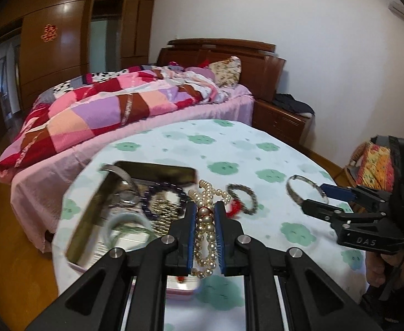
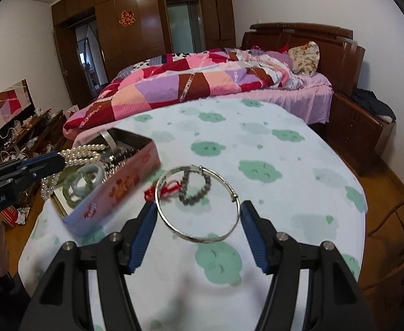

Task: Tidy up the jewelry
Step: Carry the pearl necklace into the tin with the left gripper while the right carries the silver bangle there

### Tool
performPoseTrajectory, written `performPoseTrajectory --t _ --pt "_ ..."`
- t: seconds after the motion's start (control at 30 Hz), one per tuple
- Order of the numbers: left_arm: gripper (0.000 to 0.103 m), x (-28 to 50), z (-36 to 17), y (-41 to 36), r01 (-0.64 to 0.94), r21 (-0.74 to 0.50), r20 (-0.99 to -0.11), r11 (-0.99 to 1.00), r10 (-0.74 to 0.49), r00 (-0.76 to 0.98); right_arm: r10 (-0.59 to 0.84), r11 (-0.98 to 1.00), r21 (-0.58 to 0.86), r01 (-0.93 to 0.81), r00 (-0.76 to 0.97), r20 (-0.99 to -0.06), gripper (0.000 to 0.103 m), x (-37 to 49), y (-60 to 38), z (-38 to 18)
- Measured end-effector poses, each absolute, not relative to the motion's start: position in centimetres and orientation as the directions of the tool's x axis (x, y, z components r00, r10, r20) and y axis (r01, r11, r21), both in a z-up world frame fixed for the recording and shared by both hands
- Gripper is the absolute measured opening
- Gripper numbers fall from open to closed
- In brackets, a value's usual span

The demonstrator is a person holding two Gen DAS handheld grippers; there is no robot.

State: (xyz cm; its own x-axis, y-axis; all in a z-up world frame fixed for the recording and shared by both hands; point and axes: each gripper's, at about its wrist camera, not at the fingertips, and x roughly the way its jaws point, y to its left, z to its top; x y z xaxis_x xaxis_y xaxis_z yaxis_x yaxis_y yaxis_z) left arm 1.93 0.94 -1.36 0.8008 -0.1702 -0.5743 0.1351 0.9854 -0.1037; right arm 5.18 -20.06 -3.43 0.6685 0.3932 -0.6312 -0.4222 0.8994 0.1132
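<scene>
Tin (image 2: 124, 182) holds jade bangles (image 2: 87, 180) — left hand-held gripper (image 1: 205, 215) pinches pearls (image 1: 206, 229), right (image 2: 199, 220) clamps silver bangle (image 2: 199, 201).

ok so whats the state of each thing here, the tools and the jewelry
left tool: shut on the pearl necklace, strands hanging
right tool: shut on the silver bangle, held off the table
tin box: open, holding jewelry
green bangle: lying in the box
grey bead bracelet: lying on the tablecloth, red tassel attached
</scene>
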Motion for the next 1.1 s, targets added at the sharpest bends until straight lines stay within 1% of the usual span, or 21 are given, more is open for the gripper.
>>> performPoseTrajectory --t 0.33,0.6,1.1 --pt "0.012 2.5 -1.0 4.5 0.051 -0.103 -0.565 0.993 -0.1 0.819 0.427 0.879 0.094 -0.467 0.684 -0.592 0.065 5.9 -16.9 -1.6" --pt "0.012 3.3 -1.8 7.1 -0.016 -0.113 -0.576 0.993 -0.053 0.816 0.454 0.853 0.068 -0.517 0.672 -0.585 0.065 6.6 -13.5 -0.8" --pt "0.012 4.2 -3.0 8.7 -0.047 -0.14 -0.594 0.989 -0.045 0.804 0.488 0.815 0.053 -0.577 0.634 -0.6 0.065 7.2 -8.9 -1.1"
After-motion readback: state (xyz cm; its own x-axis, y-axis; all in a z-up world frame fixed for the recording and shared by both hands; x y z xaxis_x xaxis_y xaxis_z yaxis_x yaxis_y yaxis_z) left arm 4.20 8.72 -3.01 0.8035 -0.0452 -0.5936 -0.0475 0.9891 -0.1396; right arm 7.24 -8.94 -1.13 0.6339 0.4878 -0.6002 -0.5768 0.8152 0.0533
